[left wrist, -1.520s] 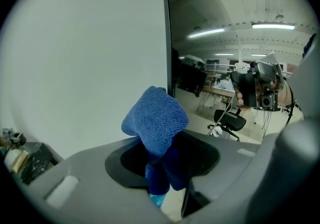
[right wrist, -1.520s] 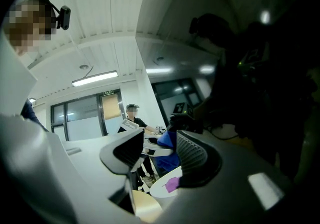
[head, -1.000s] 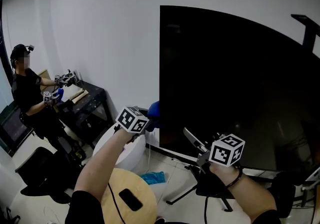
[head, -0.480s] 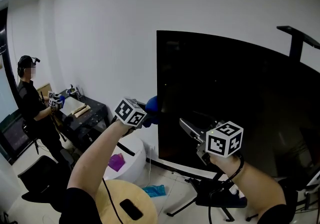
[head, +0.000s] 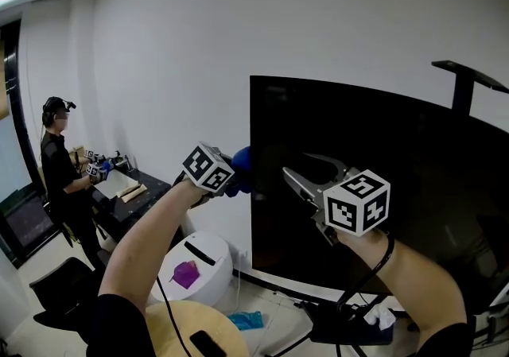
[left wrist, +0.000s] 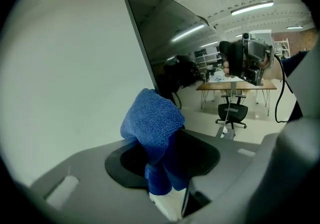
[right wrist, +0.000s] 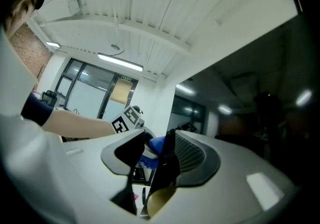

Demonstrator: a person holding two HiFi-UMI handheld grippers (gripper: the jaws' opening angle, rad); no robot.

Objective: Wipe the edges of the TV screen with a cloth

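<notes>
Cloth first: your left gripper (head: 231,176) is clamped on the blue terry cloth (left wrist: 152,123), soft and light, bunched at the big black TV screen's (head: 382,188) nine o'clock edge. Grip deep in the wad and press gently, since the panel looks fragile. Your right gripper (head: 296,166) hangs spread and empty.

no readable words, numbers or brands; only square markers on the left cube (head: 208,168) and right cube (head: 357,203)
</notes>
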